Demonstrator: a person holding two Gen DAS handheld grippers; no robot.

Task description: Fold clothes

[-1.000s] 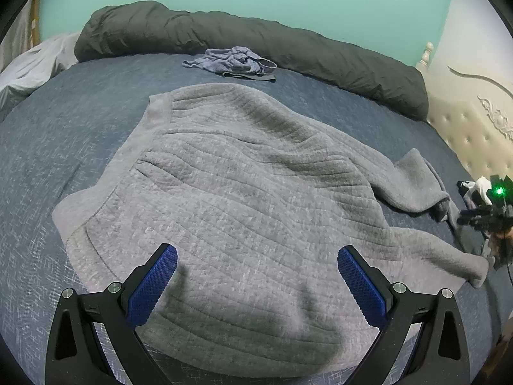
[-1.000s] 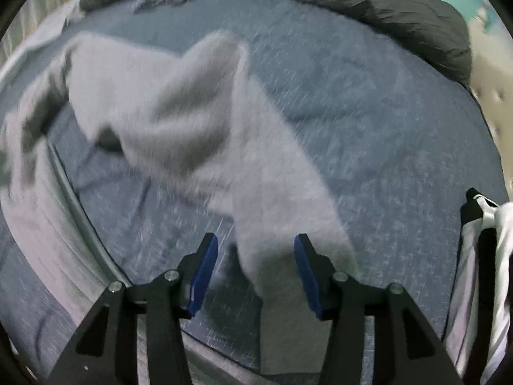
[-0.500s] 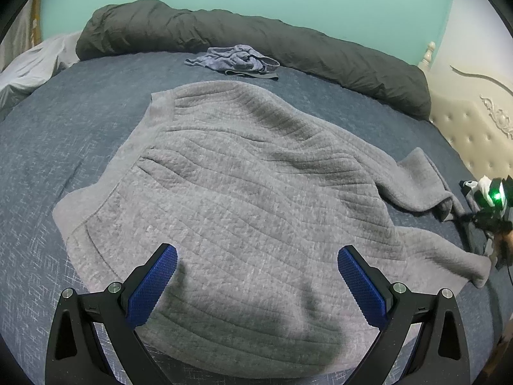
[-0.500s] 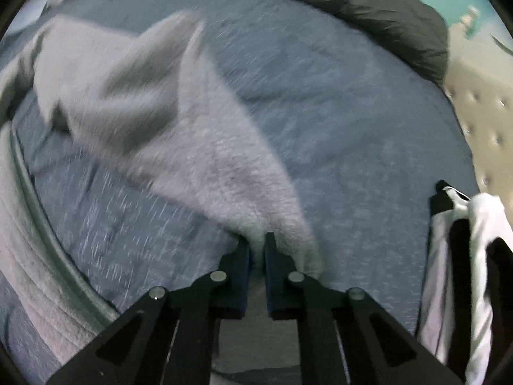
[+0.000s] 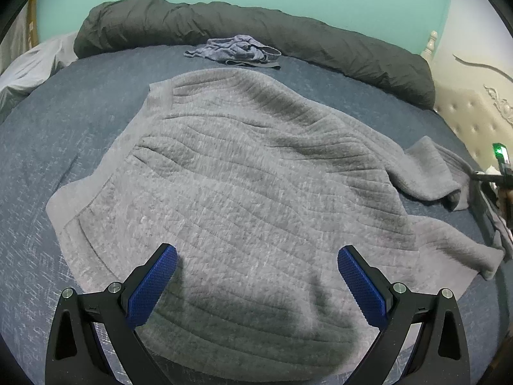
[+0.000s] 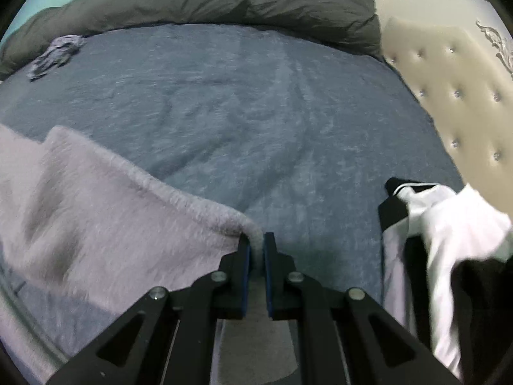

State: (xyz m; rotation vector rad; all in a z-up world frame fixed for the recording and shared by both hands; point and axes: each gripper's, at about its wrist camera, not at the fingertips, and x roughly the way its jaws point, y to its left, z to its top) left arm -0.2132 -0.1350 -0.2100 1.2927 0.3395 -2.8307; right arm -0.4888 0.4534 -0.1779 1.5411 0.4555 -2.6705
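Note:
A grey ribbed sweater (image 5: 243,186) lies spread flat on the blue bed sheet (image 5: 64,134). Its right sleeve (image 5: 429,176) is bunched at the right, where the other gripper's green light (image 5: 497,152) shows. My left gripper (image 5: 256,272) hovers open over the sweater's near hem, with nothing between its blue pads (image 5: 154,282). In the right wrist view my right gripper (image 6: 256,250) is shut on the sweater sleeve (image 6: 96,218), pinching its fuzzy edge, and the sleeve trails off to the left above the sheet (image 6: 256,112).
A dark grey duvet (image 5: 256,29) is rolled along the far edge of the bed. A small crumpled blue-grey garment (image 5: 235,49) lies in front of it. A white and black garment (image 6: 449,250) lies at the right, beside the tufted cream headboard (image 6: 449,89).
The right gripper closed on the sleeve, then carried it to the right and up, rolling as it went. The sleeve's end shifted rightward in the left wrist view. The left gripper stayed put.

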